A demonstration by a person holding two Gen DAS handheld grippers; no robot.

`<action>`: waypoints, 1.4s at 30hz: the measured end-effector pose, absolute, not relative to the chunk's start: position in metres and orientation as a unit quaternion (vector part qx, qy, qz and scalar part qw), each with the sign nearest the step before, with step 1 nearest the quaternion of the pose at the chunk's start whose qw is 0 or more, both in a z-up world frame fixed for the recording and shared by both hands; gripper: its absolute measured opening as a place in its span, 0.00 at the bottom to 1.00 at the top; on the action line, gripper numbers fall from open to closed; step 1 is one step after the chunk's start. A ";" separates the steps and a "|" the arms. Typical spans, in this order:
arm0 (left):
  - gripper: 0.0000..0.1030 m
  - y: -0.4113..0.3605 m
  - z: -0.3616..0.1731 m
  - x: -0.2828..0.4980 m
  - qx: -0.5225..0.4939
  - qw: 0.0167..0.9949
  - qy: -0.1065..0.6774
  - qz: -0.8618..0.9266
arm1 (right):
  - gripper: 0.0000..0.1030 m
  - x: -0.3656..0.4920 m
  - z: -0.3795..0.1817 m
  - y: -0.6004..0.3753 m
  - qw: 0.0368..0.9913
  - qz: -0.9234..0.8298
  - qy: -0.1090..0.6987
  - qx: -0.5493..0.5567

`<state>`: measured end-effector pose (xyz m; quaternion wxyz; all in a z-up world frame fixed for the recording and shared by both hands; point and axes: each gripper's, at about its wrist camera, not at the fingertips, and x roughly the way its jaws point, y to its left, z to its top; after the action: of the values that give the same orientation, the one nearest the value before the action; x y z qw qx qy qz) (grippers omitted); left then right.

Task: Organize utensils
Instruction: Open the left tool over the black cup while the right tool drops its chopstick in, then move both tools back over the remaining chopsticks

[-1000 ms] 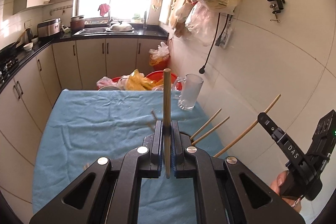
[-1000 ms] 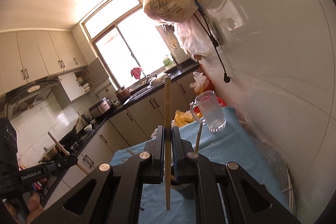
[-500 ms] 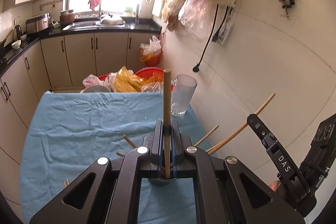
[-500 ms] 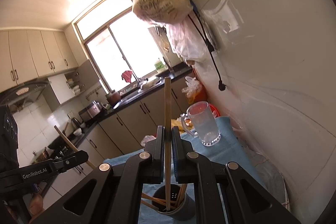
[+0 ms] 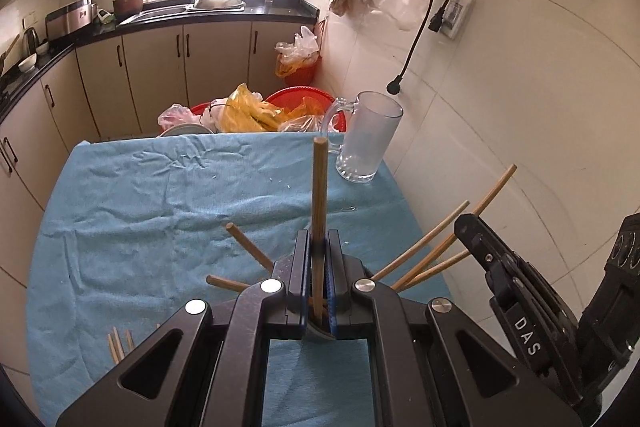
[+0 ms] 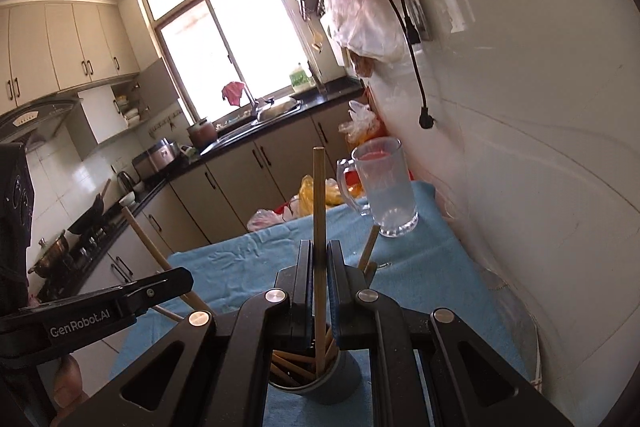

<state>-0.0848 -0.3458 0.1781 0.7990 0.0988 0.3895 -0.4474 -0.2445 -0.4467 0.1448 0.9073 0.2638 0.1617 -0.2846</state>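
Blue cloth covers the table, crumpled toward the far edge; the right edge runs close along the white tiled wall, so little room on that side, open cloth to the left. Left gripper clamped on a darker chopstick, held upright, lower end down in the grey cup. Right gripper clamped on a pale chopstick, tip also inside the cup among the other sticks fanning out over its rim. Both grippers sit close together above the cup. Three loose chopsticks lie near the cloth's near-left edge. Glass mug stands at the far right corner, just beside the wall. Kitchen cabinets and a bright window behind.
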 end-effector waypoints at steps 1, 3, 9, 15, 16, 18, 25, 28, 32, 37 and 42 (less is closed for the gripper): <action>0.06 -0.346 0.178 -0.084 0.099 0.800 0.388 -0.446 | 0.08 -0.244 0.144 -0.448 0.906 -0.284 0.163 0.267; 0.06 -0.345 0.178 -0.085 0.100 0.801 0.385 -0.448 | 0.08 -0.246 0.143 -0.451 0.905 -0.282 0.161 0.273; 0.14 -0.342 0.181 -0.086 0.097 0.802 0.383 -0.448 | 0.08 -0.254 0.150 -0.446 0.906 -0.291 0.149 0.269; 0.26 -0.331 0.191 -0.090 0.089 0.807 0.373 -0.448 | 0.13 -0.270 0.156 -0.445 0.903 -0.299 0.134 0.279; 0.26 -0.329 0.193 -0.091 0.088 0.809 0.371 -0.448 | 0.15 -0.273 0.156 -0.445 0.902 -0.299 0.132 0.282; 0.27 -0.324 0.197 -0.093 0.085 0.810 0.368 -0.449 | 0.19 -0.279 0.156 -0.442 0.901 -0.300 0.128 0.286; 0.40 -0.288 0.199 -0.105 0.076 0.820 0.356 -0.442 | 0.38 -0.296 0.153 -0.421 0.900 -0.299 0.127 0.290; 0.41 -0.265 0.193 -0.108 0.068 0.826 0.357 -0.431 | 0.42 -0.297 0.144 -0.407 0.901 -0.295 0.138 0.285; 0.42 -0.227 0.177 -0.109 0.058 0.836 0.358 -0.411 | 0.42 -0.287 0.121 -0.382 0.903 -0.273 0.175 0.283; 0.45 -0.169 0.141 -0.108 0.057 0.856 0.359 -0.368 | 0.42 -0.254 0.081 -0.345 0.900 -0.239 0.242 0.274; 0.45 -0.102 0.093 -0.086 0.049 0.870 0.386 -0.304 | 0.42 -0.219 0.051 -0.313 0.894 -0.201 0.302 0.261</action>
<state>-0.0857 -0.1016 0.0933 0.8695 0.0494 0.3861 -0.3041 -0.2185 -0.3133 0.0509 0.8945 0.2611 0.3023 -0.2009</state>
